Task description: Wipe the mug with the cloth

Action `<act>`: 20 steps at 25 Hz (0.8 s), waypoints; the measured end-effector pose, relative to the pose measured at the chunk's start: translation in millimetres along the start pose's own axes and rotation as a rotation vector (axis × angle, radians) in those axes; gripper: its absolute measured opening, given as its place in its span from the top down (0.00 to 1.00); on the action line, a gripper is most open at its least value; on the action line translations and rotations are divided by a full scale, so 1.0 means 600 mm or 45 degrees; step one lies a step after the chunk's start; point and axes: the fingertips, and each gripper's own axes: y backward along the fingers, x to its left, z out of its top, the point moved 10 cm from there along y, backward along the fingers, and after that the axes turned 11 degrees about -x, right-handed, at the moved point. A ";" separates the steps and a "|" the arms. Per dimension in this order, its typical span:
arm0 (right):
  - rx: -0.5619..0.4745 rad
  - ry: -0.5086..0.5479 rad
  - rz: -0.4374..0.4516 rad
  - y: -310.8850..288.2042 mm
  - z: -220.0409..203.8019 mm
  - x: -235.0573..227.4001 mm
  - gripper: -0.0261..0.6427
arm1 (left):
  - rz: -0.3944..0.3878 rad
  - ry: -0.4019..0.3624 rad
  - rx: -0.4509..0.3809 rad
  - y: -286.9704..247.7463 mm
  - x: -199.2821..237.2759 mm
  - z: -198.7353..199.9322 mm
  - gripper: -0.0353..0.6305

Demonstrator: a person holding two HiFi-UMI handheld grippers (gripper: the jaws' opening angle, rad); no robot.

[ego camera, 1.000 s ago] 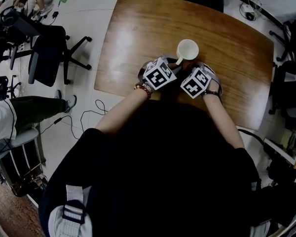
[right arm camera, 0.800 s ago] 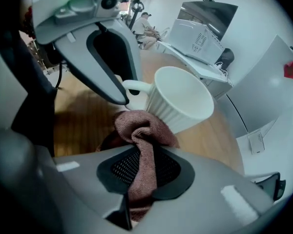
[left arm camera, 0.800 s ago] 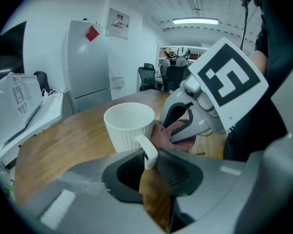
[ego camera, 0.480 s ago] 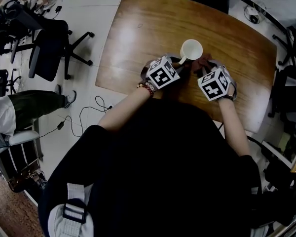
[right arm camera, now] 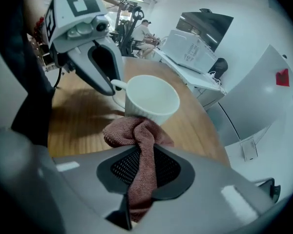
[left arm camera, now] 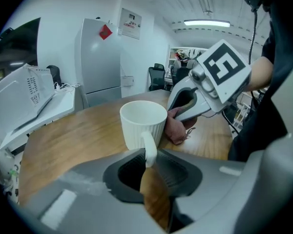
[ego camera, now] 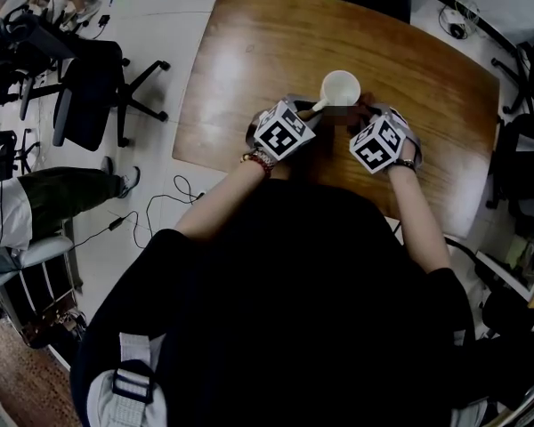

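Head view: mug (ego camera: 340,88) upright on wooden table (ego camera: 249,69). The right gripper (ego camera: 361,114) has shifted right since a second ago.
Left gripper view: left gripper (left arm camera: 149,160) pinches mug handle (left arm camera: 149,147). Wall notice (left arm camera: 130,24) print is too small to read.
Right gripper view: jaws clamp cloth (right arm camera: 139,140), its bunched end touching the mug's side.

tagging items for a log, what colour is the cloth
Reddish-brown, a dusty brick tone. The cloth shows best in the right gripper view.
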 end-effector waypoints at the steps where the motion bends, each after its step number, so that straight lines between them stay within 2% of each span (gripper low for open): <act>1: 0.009 0.003 0.012 -0.010 -0.003 0.003 0.87 | 0.006 0.000 0.000 0.001 0.002 0.000 0.84; 5: 0.046 -0.003 0.042 -0.040 -0.019 0.007 0.87 | 0.024 0.017 -0.007 0.003 0.010 -0.004 0.84; 8: 0.023 -0.016 0.033 -0.034 -0.021 -0.003 0.87 | 0.040 0.047 -0.016 0.006 0.019 -0.006 0.83; 14: -0.180 -0.107 0.011 0.009 -0.027 -0.044 0.87 | 0.049 0.100 -0.043 0.014 0.035 -0.004 0.82; 17: -0.273 -0.074 0.004 0.023 -0.021 -0.064 0.87 | 0.061 0.111 -0.046 0.017 0.041 -0.003 0.82; 20: -0.288 -0.044 -0.009 0.023 -0.011 -0.077 0.87 | 0.081 0.119 -0.042 0.021 0.052 -0.002 0.82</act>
